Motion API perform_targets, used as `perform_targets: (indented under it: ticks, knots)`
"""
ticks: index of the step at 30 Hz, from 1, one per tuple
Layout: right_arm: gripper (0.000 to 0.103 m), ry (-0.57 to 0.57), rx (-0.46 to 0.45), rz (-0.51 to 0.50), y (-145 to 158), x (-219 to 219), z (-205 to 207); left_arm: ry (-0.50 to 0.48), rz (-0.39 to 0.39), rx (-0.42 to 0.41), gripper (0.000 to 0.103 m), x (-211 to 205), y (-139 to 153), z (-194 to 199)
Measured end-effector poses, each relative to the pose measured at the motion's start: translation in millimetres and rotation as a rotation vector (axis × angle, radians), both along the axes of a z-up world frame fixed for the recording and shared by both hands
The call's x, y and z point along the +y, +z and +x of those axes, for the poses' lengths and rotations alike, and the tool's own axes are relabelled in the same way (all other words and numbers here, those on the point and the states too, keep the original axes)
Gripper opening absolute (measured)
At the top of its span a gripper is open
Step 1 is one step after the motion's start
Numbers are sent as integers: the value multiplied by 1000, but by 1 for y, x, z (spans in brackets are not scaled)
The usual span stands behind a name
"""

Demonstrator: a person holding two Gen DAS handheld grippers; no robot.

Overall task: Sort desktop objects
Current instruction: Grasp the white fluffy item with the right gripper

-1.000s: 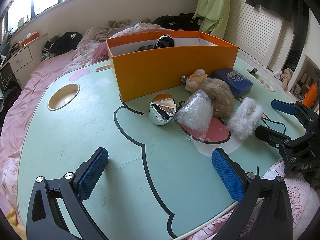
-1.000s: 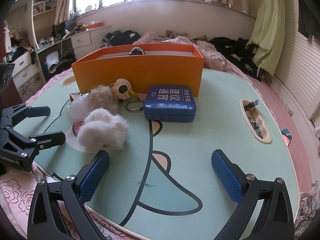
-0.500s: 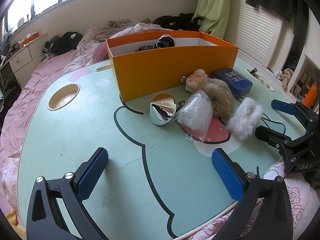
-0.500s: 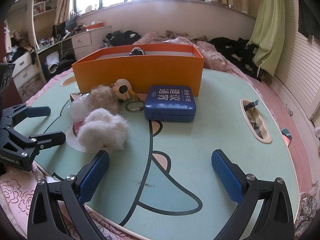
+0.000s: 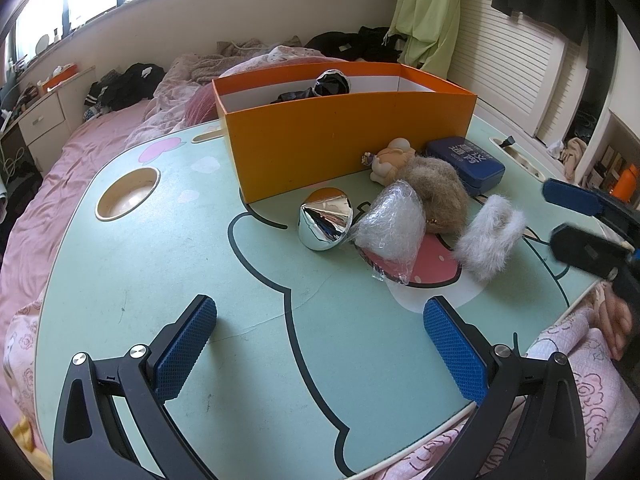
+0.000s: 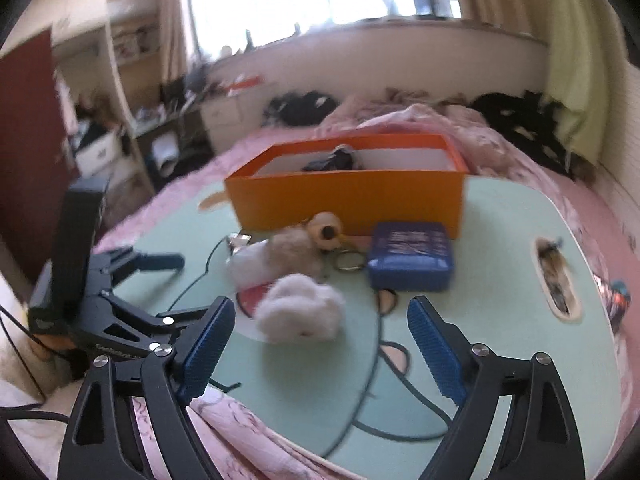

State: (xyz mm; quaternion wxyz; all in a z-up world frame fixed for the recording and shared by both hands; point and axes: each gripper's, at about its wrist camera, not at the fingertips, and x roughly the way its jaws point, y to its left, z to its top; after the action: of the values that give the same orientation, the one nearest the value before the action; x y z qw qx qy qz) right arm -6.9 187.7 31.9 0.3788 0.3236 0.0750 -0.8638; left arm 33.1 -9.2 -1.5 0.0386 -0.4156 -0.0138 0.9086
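An orange box stands on the mint table, with dark items inside. In front of it lie a chrome cup, a clear plastic bag, a brown fluffy toy, a small doll keychain, a white fluffy pom and a blue tin. My left gripper is open over bare table near the front edge. My right gripper has its jaws closing with nothing between them; the white pom lies just beyond its fingertips.
A round cup recess sits at the table's left, and an oblong slot with clutter at its right. Pink bedding surrounds the table. A person's hand shows at the right edge.
My right gripper has lifted and tilted up, so its view is blurred and shows more of the room; its jaws have narrowed. My left gripper has stayed still.
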Motion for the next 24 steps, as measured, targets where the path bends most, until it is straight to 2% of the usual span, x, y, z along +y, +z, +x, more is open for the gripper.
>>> perform_targets:
  ticks: [4, 6, 8, 9, 17, 21, 24]
  knots:
    - [85, 34, -69, 28, -5, -20, -17, 0, 0, 1, 103, 0, 0, 0]
    - [72, 41, -111, 23, -10, -22, -25, 0, 0, 0, 103, 0, 0, 0]
    - [40, 55, -150, 21, -14, -24, -30, 0, 0, 0, 103, 0, 0, 0]
    - [37, 66, -172, 24, -18, -24, -32, 0, 0, 0, 103, 0, 0, 0]
    - [33, 51, -173, -63, -21, 0, -21, 1, 1, 1, 103, -1, 0, 1]
    - [33, 7, -139, -77, -20, 15, -13, 13, 1, 2, 103, -2, 3, -1]
    - [33, -28, -124, -74, -20, 22, -11, 25, 34, 12, 103, -7, 7, 0]
